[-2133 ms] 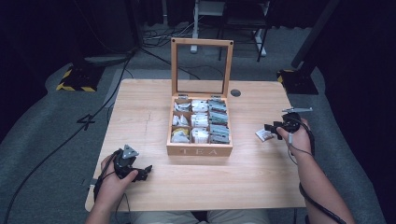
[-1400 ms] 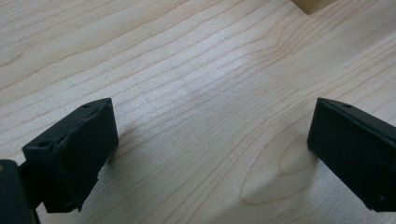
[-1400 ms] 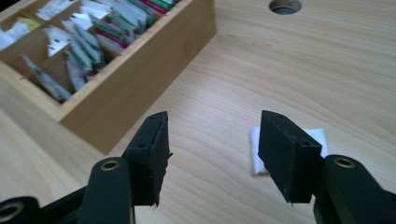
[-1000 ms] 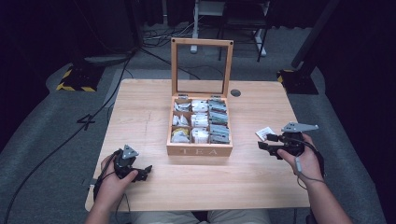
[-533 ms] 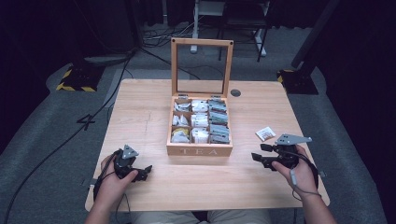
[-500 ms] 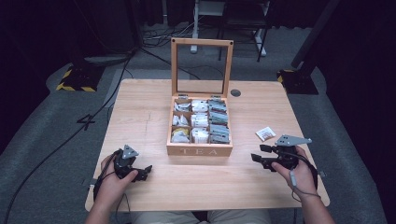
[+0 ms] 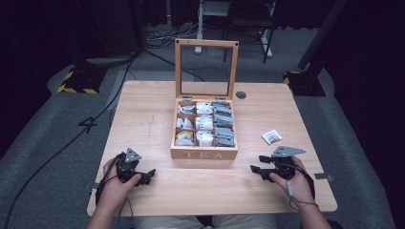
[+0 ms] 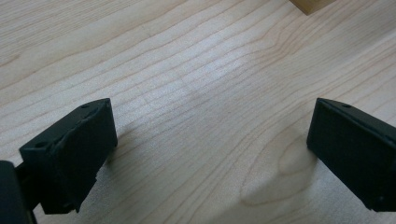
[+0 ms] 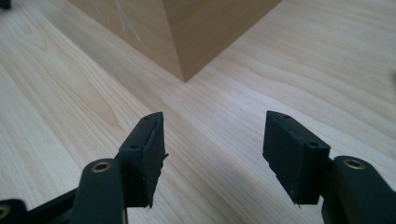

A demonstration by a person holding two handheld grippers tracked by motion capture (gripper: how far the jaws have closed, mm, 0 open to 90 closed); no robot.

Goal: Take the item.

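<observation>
Tea bag (image 7: 271,137) lies flat on the table (image 7: 143,114), just to the right of the tea box (image 7: 204,152), out where it is easy to reach. Box lid stands up, so the rows of bags show. Right gripper (image 7: 258,169) sits near the box's front right corner, jaws apart, holding nothing. Left gripper (image 7: 145,174) rests by the box's front left, jaws wide apart and empty, out of the way.

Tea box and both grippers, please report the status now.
Left gripper open, empty, low over table. Right gripper open, empty, near tea box corner. Lid up; one tea bag on table. Nothing in the way.
</observation>
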